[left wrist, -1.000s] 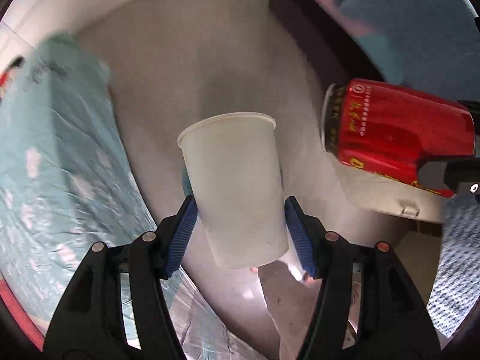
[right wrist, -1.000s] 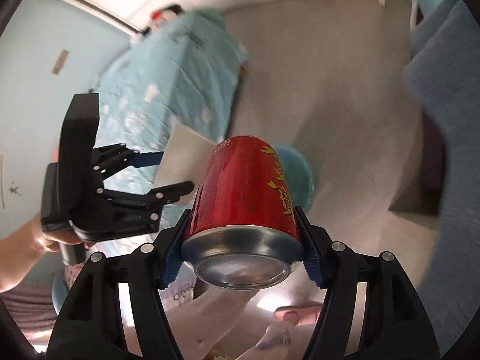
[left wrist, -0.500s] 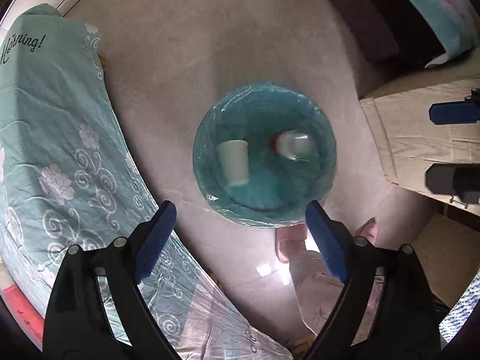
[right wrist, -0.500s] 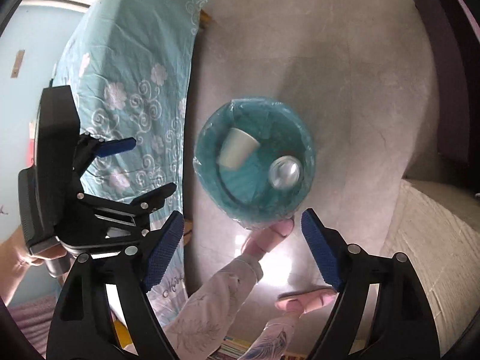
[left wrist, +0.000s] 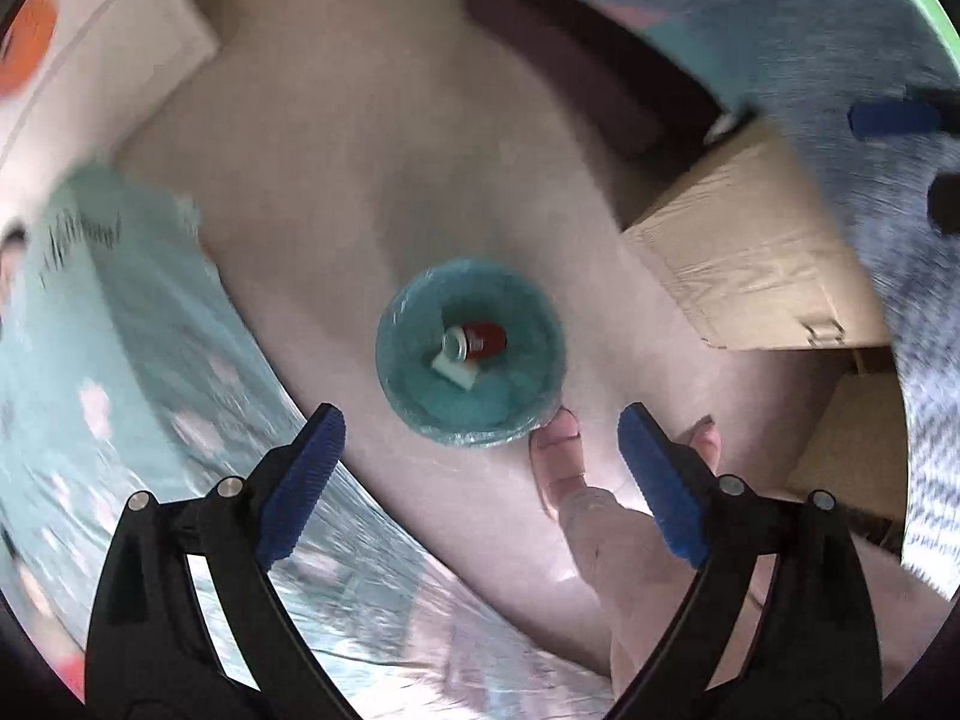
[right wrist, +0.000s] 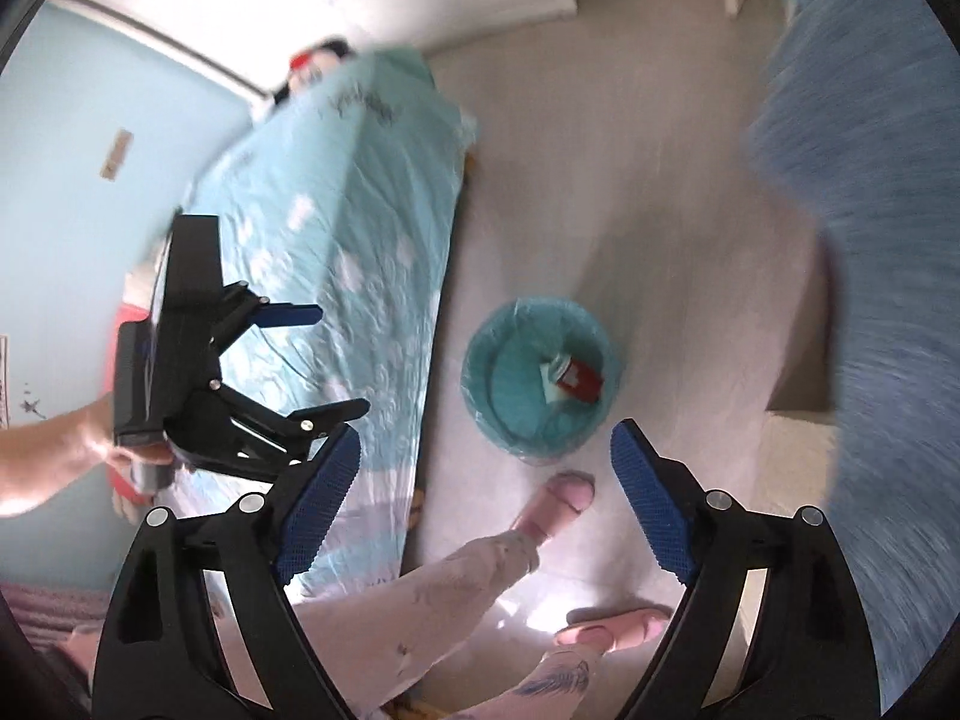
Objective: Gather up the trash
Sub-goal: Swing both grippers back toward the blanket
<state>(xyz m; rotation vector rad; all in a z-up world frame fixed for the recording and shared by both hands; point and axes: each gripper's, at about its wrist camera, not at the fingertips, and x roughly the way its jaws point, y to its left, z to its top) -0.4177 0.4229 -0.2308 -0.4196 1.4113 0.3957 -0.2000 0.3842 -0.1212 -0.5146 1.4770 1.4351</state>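
Both claws (left wrist: 474,486) (right wrist: 486,510) gape above bin (left wrist: 396,372) holding can (left wrist: 480,341), cup (left wrist: 457,373).

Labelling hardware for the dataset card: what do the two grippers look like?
Both match: the left gripper and right gripper have black angular plastic frames with triangular cut-outs and silver screw heads, and jaws lined with blue ribbed pads. The left's boxy black body shows in the right wrist view. No cables or markings visible.

Both wrist views look steeply down from well above, sharing the bin (left wrist: 471,354) (right wrist: 540,378) on the floor (left wrist: 372,192) (right wrist: 630,192).
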